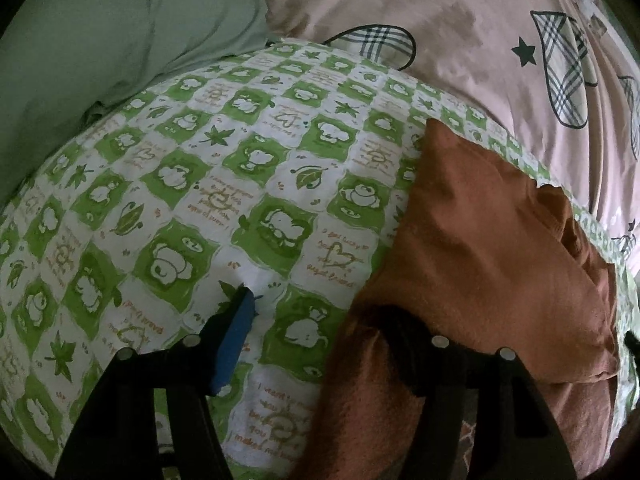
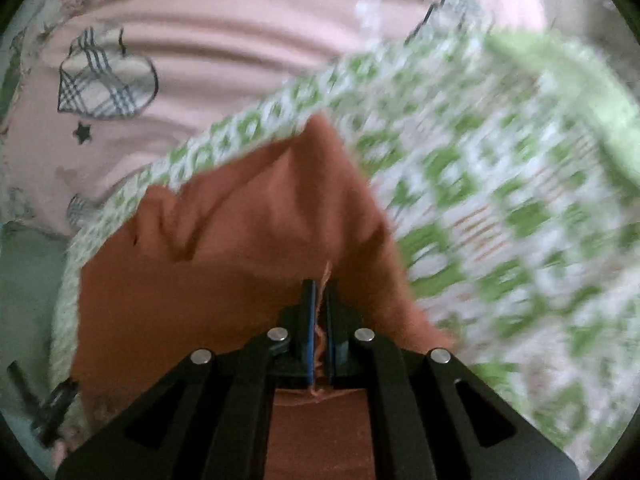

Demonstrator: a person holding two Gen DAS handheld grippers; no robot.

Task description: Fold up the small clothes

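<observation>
A rust-orange garment (image 1: 480,248) lies on a green-and-white patterned quilt (image 1: 240,168), at the right of the left wrist view. My left gripper (image 1: 316,312) is open, jaws wide apart; its left blue-padded finger (image 1: 236,332) rests over the quilt, and its right finger is hidden under the garment's edge. In the right wrist view my right gripper (image 2: 319,292) is shut on an edge of the orange garment (image 2: 240,240), with cloth pinched between the blue pads. The right wrist view is blurred.
A pink sheet with plaid hearts and stars (image 1: 460,12) lies beyond the quilt. A pale green pillow (image 1: 112,32) sits at the far left. The quilt (image 2: 500,208) spreads to the right in the right wrist view.
</observation>
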